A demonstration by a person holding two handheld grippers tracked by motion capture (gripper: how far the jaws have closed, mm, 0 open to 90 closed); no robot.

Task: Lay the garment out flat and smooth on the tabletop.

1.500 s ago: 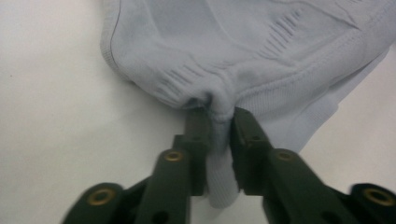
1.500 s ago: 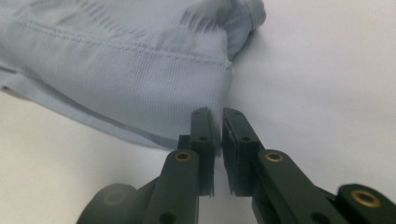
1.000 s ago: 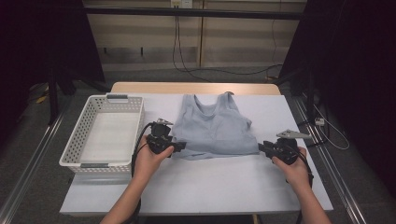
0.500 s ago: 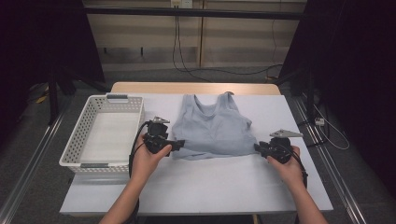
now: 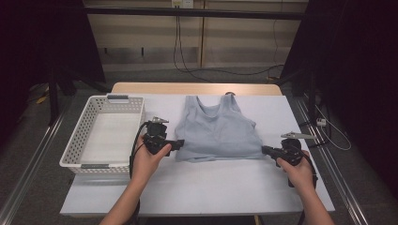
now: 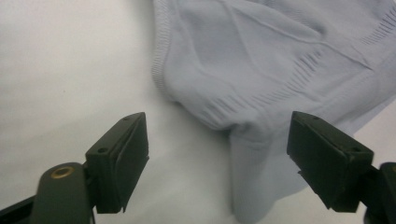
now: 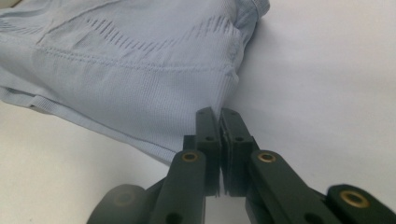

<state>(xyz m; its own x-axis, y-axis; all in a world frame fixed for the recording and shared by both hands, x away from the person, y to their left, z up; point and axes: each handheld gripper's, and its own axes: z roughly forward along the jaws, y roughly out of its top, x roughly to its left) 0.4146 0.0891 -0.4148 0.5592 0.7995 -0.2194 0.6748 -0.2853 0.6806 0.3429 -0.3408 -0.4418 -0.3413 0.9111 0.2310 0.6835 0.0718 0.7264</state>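
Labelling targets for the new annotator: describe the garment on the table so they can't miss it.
Start at the white table and the white slotted basket on its left side. Just right of that basket, between the left gripper and the right gripper, lies the pale blue-grey tank top, spread flat with straps pointing away from the person. It is the sole piece of cloth there.

Black fingers (image 6: 116, 163), brass screws, black cables
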